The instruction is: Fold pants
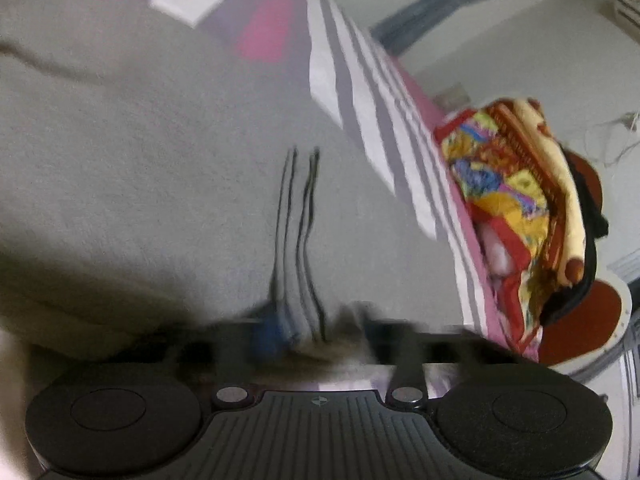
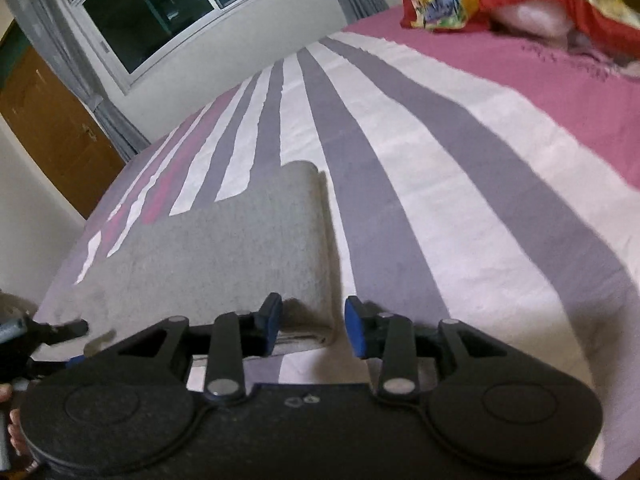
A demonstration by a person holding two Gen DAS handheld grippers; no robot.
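Right wrist view showed what the other did not: the grey pants [image 2: 224, 256] lay folded into a long strip on the striped bedsheet [image 2: 460, 216], near the bed's left edge and running toward its far end. The right gripper [image 2: 312, 330] stood wide, jaws apart, the strip's near right corner between its blue pads [image 2: 354, 330] without being pinched. The window [image 2: 160, 12] and brown door [image 2: 52, 132] appeared only here. The left wrist view was badly blurred. Grey cloth with two dark lines filled it, pants [image 1: 140, 160] close to the lens. The left gripper [image 1: 316, 336] was smeared; its state could not be told. A colourful blanket [image 1: 516, 200] lay heaped at the bed's right edge.
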